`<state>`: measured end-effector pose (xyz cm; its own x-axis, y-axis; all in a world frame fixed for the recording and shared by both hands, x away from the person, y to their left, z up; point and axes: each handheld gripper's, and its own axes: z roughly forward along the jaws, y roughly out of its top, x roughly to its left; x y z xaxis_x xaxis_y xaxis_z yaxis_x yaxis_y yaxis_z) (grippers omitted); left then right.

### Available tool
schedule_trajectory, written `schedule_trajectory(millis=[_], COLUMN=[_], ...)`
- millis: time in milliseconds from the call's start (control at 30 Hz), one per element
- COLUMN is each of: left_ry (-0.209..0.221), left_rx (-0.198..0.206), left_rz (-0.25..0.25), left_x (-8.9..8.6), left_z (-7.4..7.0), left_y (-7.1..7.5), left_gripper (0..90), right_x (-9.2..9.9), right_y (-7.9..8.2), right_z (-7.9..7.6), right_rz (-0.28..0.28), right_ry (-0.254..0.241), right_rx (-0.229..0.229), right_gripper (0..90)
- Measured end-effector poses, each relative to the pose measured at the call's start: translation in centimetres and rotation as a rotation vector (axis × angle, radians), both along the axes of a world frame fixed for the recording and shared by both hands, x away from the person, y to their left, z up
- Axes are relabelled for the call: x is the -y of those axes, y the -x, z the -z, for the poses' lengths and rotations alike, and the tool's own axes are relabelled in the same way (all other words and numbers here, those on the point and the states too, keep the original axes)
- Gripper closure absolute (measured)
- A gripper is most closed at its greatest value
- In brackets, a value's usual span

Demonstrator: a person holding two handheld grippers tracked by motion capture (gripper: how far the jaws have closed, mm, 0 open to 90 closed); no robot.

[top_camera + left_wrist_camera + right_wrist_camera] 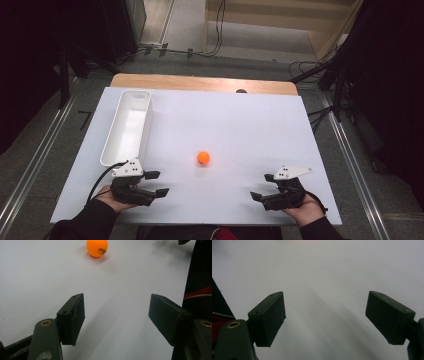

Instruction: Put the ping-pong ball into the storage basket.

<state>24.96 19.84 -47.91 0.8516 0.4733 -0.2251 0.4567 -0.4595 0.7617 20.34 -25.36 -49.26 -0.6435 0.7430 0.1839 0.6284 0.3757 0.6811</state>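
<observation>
An orange ball [203, 158] rests on the white table top [240, 125], a little left of the middle. In the left gripper view the orange ball [97, 247] lies well ahead of the jaws. My left gripper [156, 183] sits near the front left edge, open, with nothing between its jaws [116, 315]. My right gripper [263, 186] sits near the front right edge, also open and empty [325, 315], pointing left across the bare white surface. A long white tray [128, 125] stands at the left, and it looks empty.
A strip of wooden table [200, 82] shows behind the white top. Beyond it are a grey floor, cables [215, 30] and black stand legs [320, 70]. Metal rails [350, 165] run along both sides of the table.
</observation>
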Motion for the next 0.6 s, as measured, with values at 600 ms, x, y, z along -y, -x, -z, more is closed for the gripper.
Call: schedule_trajectory(millis=[600], left_ry=[-0.01], left_rx=[0.01], left_rz=[-0.003], left_x=[-0.1], left_z=[-0.04], left_y=[0.14], left_gripper=[29.6], right_x=[-0.06], right_y=[-0.31], right_z=[0.06], right_rz=[-0.008], right_ry=[-0.003], right_rx=[0.002], right_gripper=[15.0])
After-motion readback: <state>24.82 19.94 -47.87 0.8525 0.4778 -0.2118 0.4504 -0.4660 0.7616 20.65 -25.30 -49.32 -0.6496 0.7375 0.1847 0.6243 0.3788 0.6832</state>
